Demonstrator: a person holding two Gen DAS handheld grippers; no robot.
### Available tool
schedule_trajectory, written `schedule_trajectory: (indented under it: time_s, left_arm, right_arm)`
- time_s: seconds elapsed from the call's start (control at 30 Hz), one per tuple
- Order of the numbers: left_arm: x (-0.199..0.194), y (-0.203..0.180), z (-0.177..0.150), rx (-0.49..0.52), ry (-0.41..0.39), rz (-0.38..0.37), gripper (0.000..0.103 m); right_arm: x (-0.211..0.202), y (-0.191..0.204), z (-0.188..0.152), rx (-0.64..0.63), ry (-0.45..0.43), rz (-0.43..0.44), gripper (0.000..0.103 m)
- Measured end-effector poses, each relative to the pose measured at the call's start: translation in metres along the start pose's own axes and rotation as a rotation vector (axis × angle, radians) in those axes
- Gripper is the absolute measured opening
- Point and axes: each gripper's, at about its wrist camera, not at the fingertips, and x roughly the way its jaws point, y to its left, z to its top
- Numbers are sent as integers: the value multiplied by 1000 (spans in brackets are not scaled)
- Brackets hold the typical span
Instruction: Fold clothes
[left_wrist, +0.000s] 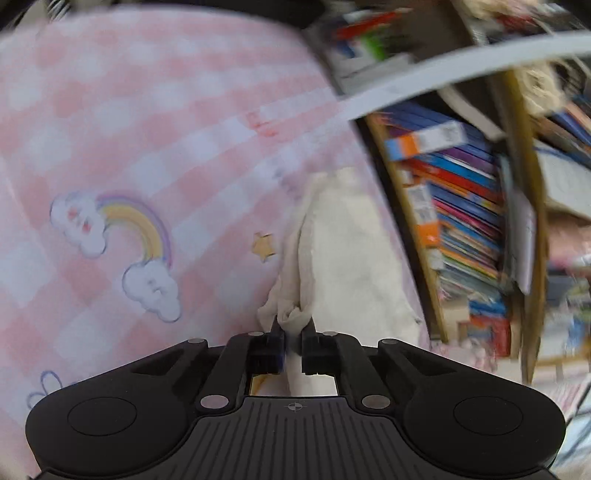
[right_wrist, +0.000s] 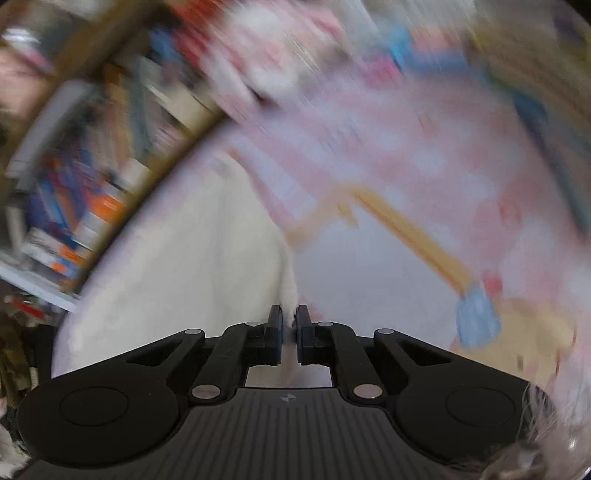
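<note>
The left hand-held gripper (left_wrist: 293, 325) has its jaws drawn close together, pinching a bunched corner of a cream-white garment (left_wrist: 347, 251). The cloth trails away from the fingers across a pink-and-white checked bedsheet (left_wrist: 147, 110) printed with a rainbow between two clouds (left_wrist: 122, 243) and a small yellow star (left_wrist: 263, 246). The garment lies along the sheet's right side, next to a wooden bookshelf (left_wrist: 458, 206) packed with colourful books.

The right hand-held gripper (right_wrist: 289, 321) is likewise nearly closed, with a thin edge of the same pale cloth (right_wrist: 184, 258) caught between its fingers. From here the garment spreads out to the left of the gripper, over the checked sheet (right_wrist: 388, 155). This view is heavily smeared, so the bookshelf (right_wrist: 85, 177) on the left and the yellow and blue print (right_wrist: 476, 314) on the sheet are hard to make out.
</note>
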Motion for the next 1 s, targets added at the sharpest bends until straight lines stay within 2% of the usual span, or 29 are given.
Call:
schedule_trajectory:
  time_s: [0.03,0.13,0.2,0.43,0.5,0.57,0.67,0.73,0.83,1.0]
  left_arm:
    - [1,3,0,5,9,14,6]
    - [15,31,-1,-48,77,92,6]
    - [16,33,0,-32,88,90,6]
    - [19,38,7,33,126,75,11]
    - [21,36,6,69,133,77,12]
    - [21,31,5,118,140,83,13]
    - [22,20,4,215,142,91,13]
    - [24,16,3,259,143,94,13]
    - [22,15,3,256,144,92,14]
    - [15,17,1,218,126,95,18]
  right_arm:
    - [-7,6,0,-29,-23,-8,6]
    - [7,-1,-10,-77,48,-133,6]
    - [24,-11,-21,-79,109,-192,6]
    - [29,-4,-35,-166,82,-243,9]
    - [26,-3,-35,-171,69,-273,20]
    - [21,4,-38,-188,39,-296,24]
    - [11,14,-43,-220,2,-308,37]
    - [6,23,-48,-251,-14,-316,39]
    - [3,38,-58,-301,-27,-306,48]
    - [6,59,-67,-351,-20,-251,55]
